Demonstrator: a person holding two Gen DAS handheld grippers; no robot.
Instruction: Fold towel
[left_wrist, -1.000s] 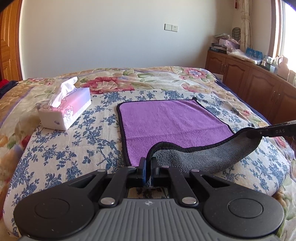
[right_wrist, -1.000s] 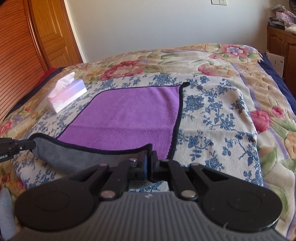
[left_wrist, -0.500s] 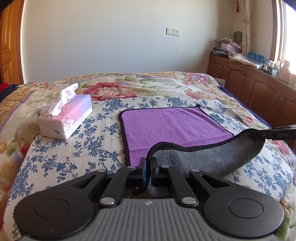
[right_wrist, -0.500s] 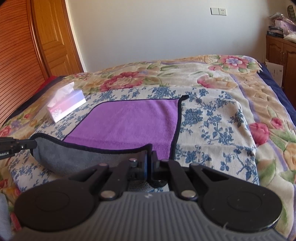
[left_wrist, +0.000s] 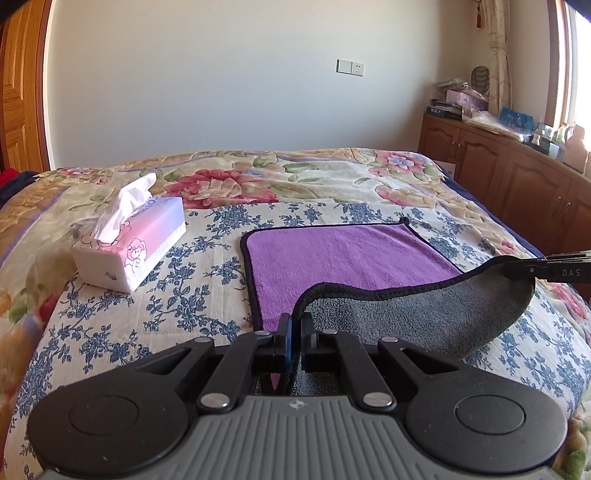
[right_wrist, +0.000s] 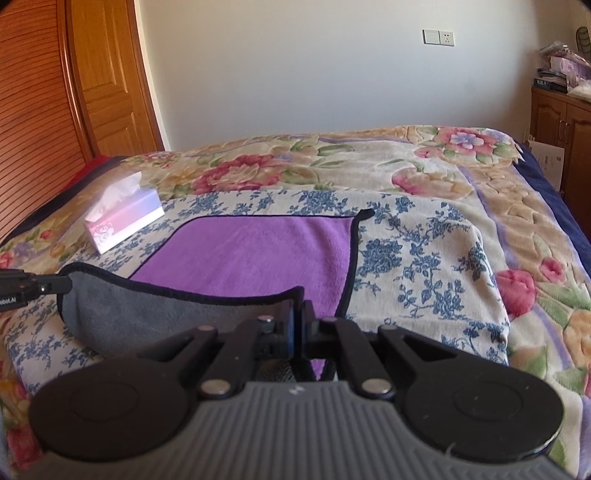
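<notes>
A purple towel (left_wrist: 347, 254) with a grey underside and black hem lies on the bed; it also shows in the right wrist view (right_wrist: 251, 254). Its near edge is lifted, so the grey side (left_wrist: 417, 314) hangs in a sagging band between the grippers. My left gripper (left_wrist: 294, 325) is shut on the near left corner. My right gripper (right_wrist: 298, 314) is shut on the near right corner; it also shows at the right edge of the left wrist view (left_wrist: 517, 267). The left gripper appears at the left edge of the right wrist view (right_wrist: 55, 286).
A pink and white tissue box (left_wrist: 133, 243) stands on the floral bedspread (left_wrist: 184, 295) left of the towel. Wooden cabinets (left_wrist: 517, 177) with clutter on top run along the right wall. A wooden door (right_wrist: 107, 85) stands at the far left.
Both grippers have risen with the towel's near edge, lifting more of the grey underside off the bed. The view has tilted up, showing more wall.
</notes>
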